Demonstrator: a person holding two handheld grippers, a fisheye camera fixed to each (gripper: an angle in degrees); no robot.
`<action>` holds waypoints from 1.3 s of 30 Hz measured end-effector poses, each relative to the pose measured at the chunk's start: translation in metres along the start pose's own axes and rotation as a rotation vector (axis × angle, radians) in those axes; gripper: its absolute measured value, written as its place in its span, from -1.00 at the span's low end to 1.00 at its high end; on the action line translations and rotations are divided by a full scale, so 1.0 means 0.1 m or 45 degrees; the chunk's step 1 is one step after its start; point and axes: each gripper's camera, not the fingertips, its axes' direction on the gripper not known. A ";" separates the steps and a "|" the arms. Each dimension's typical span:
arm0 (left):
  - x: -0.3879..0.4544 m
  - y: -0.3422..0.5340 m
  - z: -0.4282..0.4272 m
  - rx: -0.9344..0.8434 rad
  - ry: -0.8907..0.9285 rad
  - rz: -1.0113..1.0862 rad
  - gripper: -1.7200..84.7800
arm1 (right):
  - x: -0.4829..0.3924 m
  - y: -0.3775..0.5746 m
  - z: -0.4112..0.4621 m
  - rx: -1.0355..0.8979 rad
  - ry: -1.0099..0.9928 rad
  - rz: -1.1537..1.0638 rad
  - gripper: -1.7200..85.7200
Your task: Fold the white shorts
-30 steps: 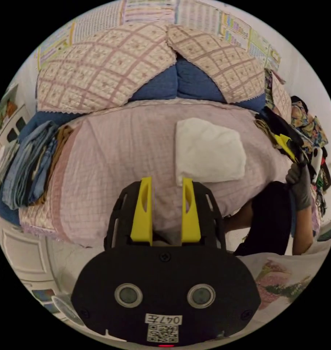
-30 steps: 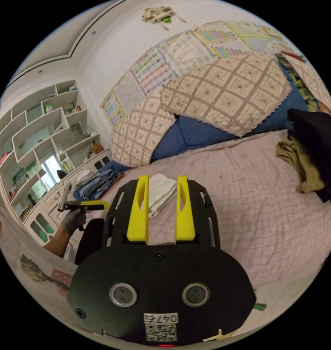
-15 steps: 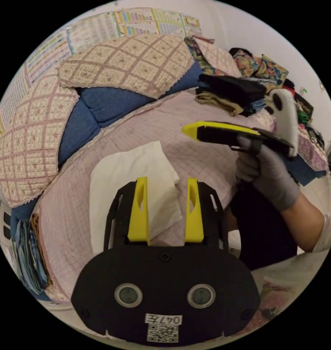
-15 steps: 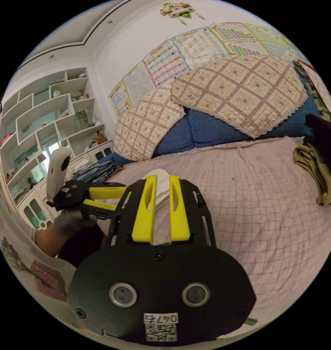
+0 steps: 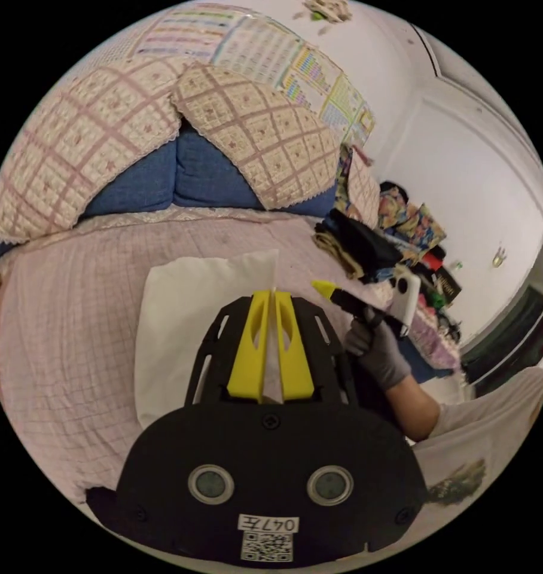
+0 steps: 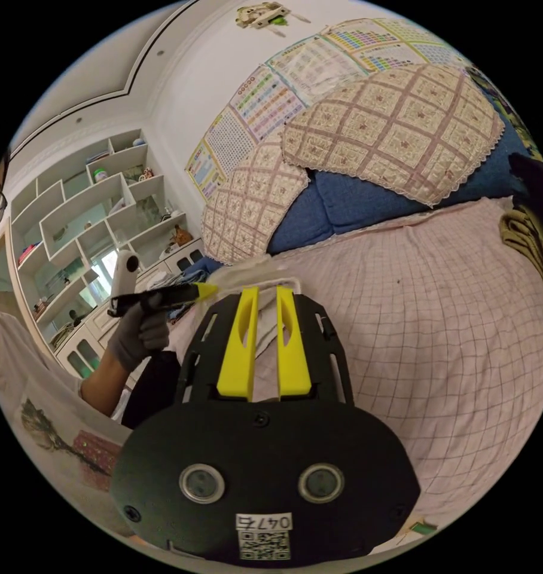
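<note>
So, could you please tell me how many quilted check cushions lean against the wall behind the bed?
2: one cushion on the left of the left gripper view, the second cushion beside it on the right. Others may be hidden.

In the left gripper view, the left gripper (image 5: 273, 294) has its two yellow jaws pressed almost together, with a thin white fold of cloth between them. The right gripper (image 5: 323, 289) is beside it, held by a gloved hand (image 5: 376, 354). In the right gripper view, the right gripper's jaws stand a little apart, with a narrow gap.
</note>
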 end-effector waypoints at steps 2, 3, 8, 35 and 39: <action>-0.22 -0.04 -0.17 0.049 0.145 -0.071 -0.98 | -0.01 0.01 0.05 -0.023 -0.020 -0.004 -0.93; -0.26 -0.06 -0.19 0.047 0.174 -0.076 -0.98 | -0.02 0.02 0.09 -0.035 -0.035 -0.006 -0.93; -0.30 -0.10 -0.46 0.105 -0.017 -0.076 -0.98 | -0.08 0.02 0.24 -0.084 0.010 -0.033 -0.92; 1.44 0.24 1.25 -0.344 -0.612 0.630 -0.82 | -0.76 0.13 0.82 -0.115 0.064 -0.145 -0.89; 1.10 0.19 1.00 -0.234 -0.359 0.496 -0.93 | -0.84 0.13 0.91 -0.099 0.004 -0.117 -0.90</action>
